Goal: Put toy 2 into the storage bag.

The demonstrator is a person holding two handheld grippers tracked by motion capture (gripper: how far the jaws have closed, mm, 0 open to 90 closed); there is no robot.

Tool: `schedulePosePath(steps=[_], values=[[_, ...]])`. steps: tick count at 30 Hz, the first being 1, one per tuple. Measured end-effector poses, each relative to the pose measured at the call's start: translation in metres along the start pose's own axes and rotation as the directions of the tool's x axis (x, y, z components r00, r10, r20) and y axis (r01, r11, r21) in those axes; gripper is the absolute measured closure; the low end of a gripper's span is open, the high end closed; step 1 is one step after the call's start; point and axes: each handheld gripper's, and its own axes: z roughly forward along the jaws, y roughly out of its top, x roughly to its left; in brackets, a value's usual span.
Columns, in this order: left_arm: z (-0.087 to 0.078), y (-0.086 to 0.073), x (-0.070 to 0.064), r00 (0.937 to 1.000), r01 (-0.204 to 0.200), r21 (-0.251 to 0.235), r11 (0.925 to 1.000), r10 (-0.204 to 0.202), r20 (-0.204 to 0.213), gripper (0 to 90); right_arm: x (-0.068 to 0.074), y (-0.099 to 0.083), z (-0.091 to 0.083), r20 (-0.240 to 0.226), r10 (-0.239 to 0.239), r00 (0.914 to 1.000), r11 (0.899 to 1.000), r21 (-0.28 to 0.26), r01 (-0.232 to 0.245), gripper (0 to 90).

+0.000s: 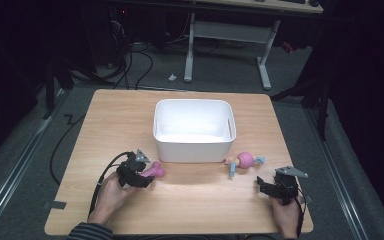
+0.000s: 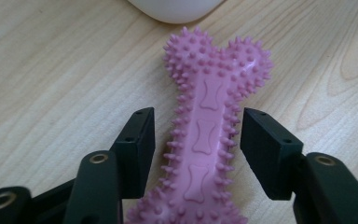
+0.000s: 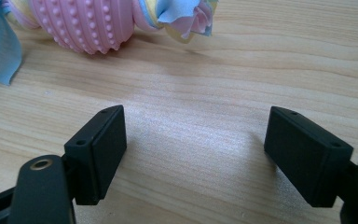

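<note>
A pink spiky rubber bone (image 2: 209,93) lies flat on the wooden table (image 1: 190,200), just in front of the white bin's left corner. My left gripper (image 2: 198,144) is open and straddles the bone's shaft, with a narrow gap on each side. In the high view the left gripper (image 1: 146,176) sits at the bone (image 1: 156,171). A pink ribbed ball with blue and yellow cloth tails (image 1: 245,161) rests in front of the bin's right corner. My right gripper (image 3: 193,149) stands open over bare wood, short of that ball (image 3: 86,23), and in the high view the right gripper (image 1: 262,185) is at the front right.
A white rectangular plastic bin (image 1: 194,130) with handle slots stands at the table's middle, its inside bare; its rounded corner (image 2: 175,9) shows just beyond the bone. Dark floor, cables and a desk frame (image 1: 227,45) lie beyond the table's far edge.
</note>
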Motion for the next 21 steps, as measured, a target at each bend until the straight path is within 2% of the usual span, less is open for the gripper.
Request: schedulePosePath(steps=[5, 8, 19, 21], values=[[0.0032, -0.0004, 0.0016, 0.9999, 0.006, 0.009, 0.9999, -0.006, 0.009, 49.2, 0.0000, 0.0000, 0.0000, 0.000, 0.000, 1.0000, 1.000, 0.000, 0.000, 21.0], [0.0042, -0.0007, 0.0033, 0.9993, 0.011, 0.007, 0.9999, -0.012, 0.035, 51.6, 0.0000, 0.0000, 0.0000, 0.000, 0.000, 1.0000, 1.000, 0.000, 0.000, 21.0], [0.0020, -0.0008, -0.0016, 0.9988, -0.046, 0.009, 0.9989, 0.045, 0.018, 58.5, 0.0000, 0.0000, 0.0000, 0.000, 0.000, 1.0000, 1.000, 0.000, 0.000, 21.0], [0.0007, -0.0013, -0.0026, 0.9985, -0.055, 0.013, 0.9984, 0.055, -0.001, 58.7, 0.0001, 0.0000, -0.0001, -0.001, 0.000, 1.0000, 1.000, 0.000, 0.000, 20.9]])
